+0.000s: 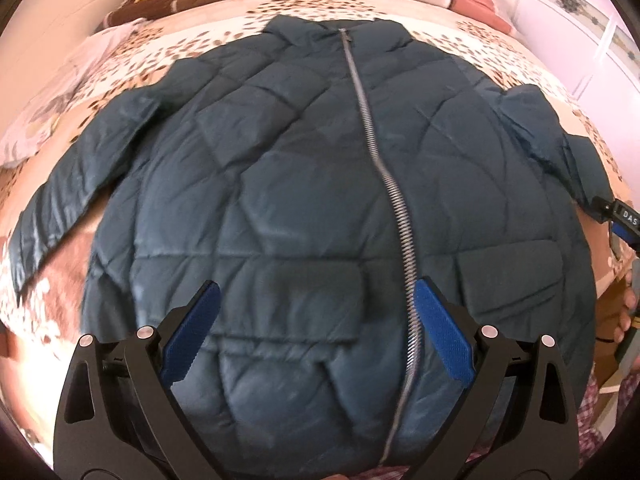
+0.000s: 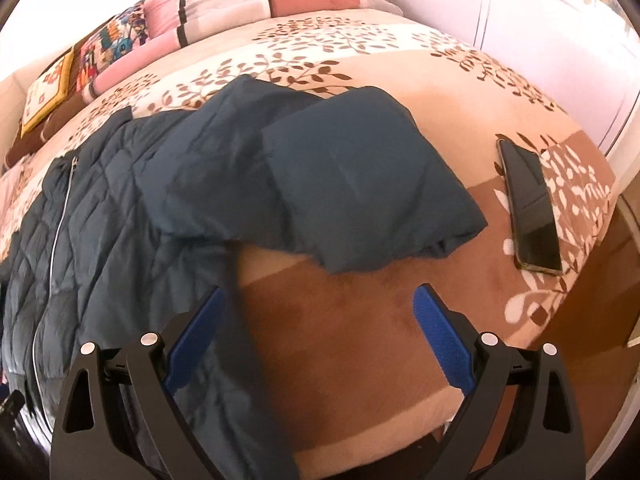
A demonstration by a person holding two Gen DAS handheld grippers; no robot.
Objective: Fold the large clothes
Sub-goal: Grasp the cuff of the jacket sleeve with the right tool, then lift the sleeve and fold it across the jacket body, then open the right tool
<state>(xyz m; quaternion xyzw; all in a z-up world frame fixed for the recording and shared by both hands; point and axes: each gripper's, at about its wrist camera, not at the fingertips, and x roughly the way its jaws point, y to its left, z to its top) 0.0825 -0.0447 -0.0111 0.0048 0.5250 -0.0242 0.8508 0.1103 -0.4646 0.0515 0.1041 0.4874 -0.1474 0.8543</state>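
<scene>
A dark teal quilted puffer jacket (image 1: pixel 280 184) lies front up on the bed, zipped, with a silver zipper (image 1: pixel 384 168) running down its middle and both sleeves spread out. My left gripper (image 1: pixel 316 292) hovers open above the lower hem, near a pocket flap. In the right wrist view the jacket's right sleeve (image 2: pixel 360 184) lies bent across the bedspread. My right gripper (image 2: pixel 318 300) hangs open just below the sleeve's cuff, over bare bedspread, holding nothing. That gripper's body (image 1: pixel 622 220) shows at the right edge of the left wrist view.
The bed carries a cream and brown leaf-print bedspread (image 2: pixel 360 340). A black phone (image 2: pixel 532 204) lies to the right of the sleeve near the bed's edge. Pillows and folded blankets (image 2: pixel 208 4) are stacked at the far end. A white wardrobe (image 2: pixel 540 32) stands beyond.
</scene>
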